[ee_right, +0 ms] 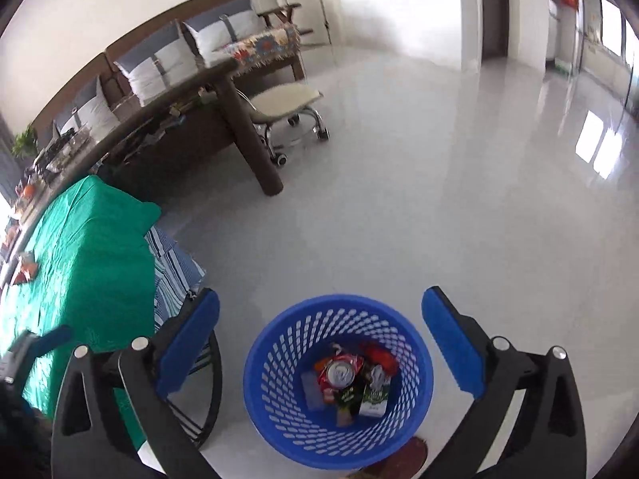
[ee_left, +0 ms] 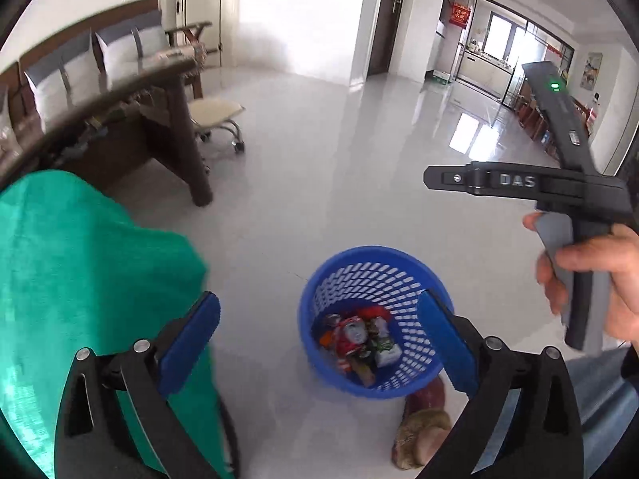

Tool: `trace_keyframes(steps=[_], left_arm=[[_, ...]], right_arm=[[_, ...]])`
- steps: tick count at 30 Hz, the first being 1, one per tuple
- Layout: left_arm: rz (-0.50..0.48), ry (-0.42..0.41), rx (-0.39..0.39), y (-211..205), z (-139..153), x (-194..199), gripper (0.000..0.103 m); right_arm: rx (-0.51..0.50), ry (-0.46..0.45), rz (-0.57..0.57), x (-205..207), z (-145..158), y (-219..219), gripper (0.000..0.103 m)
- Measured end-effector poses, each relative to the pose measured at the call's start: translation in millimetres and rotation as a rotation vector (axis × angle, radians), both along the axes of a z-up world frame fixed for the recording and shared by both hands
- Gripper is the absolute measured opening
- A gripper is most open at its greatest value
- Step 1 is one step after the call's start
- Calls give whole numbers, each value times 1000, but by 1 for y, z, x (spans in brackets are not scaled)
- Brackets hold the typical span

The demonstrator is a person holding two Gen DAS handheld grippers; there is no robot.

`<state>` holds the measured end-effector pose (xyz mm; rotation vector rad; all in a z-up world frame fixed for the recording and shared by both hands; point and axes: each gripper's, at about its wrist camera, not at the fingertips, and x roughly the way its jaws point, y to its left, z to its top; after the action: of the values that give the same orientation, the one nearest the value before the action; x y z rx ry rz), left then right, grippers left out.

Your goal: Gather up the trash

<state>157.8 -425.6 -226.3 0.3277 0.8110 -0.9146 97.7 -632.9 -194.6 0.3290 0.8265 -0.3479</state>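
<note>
1. The left wrist view looks steeply down past its own hand-held gripper at the blue basket on the floor, from above.
2. The right wrist view hangs over the same basket, facing the same way.
3. Both views share the basket, the green-covered worktop and the stool.

open floor around the blue basket; green-draped table close on its left
</note>
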Motion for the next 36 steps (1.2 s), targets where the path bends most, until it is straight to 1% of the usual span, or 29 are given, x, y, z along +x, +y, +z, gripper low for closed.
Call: trace_keyframes(steps=[2, 3, 5, 8, 13, 15, 18, 21, 23, 24, 26, 28, 29, 31, 33, 36], left_arm=[[19, -38, 14, 32, 16, -4, 98], [28, -51, 20, 46, 21, -5, 98], [61, -79, 39, 83, 31, -4, 98], [128, -97, 68, 139, 37, 5, 98], [281, -95, 130, 236, 31, 32, 98], [344, -83, 144, 272, 30, 47, 98], [431, -49, 167, 323, 27, 77, 98], [517, -21, 185, 363, 22, 102, 98], [553, 1, 191, 387, 16, 116, 98], [561, 9, 194, 399, 9, 115, 98], [555, 30, 207, 412, 4, 123, 99], [520, 54, 181, 425, 2, 130, 99], [503, 70, 169, 427, 0, 134, 99], [477, 58, 154, 430, -1, 136, 99], [477, 53, 151, 430, -2, 134, 99], [478, 53, 151, 427, -2, 131, 99]], right_arm=[[-57, -11, 45, 5, 6, 25, 98], [-69, -21, 72, 7, 8, 36, 98], [-76, -51, 136, 10, 12, 66, 98], [-83, -98, 274, 17, 19, 127, 98], [-8, -150, 491, 32, 23, 236, 98], [9, -144, 576, 44, 25, 279, 98], [26, -113, 676, 69, 28, 332, 98], [-2, -77, 756, 94, 28, 377, 98], [-19, -41, 801, 109, 22, 395, 98], [-28, -10, 819, 120, 17, 402, 98], [-41, 27, 837, 129, 7, 405, 98], [-60, 64, 862, 141, -2, 407, 98], [-69, 77, 876, 146, -6, 409, 98], [-85, 99, 904, 160, -9, 410, 98], [-117, 111, 932, 182, -12, 414, 98], [-121, 129, 969, 223, -14, 420, 98]])
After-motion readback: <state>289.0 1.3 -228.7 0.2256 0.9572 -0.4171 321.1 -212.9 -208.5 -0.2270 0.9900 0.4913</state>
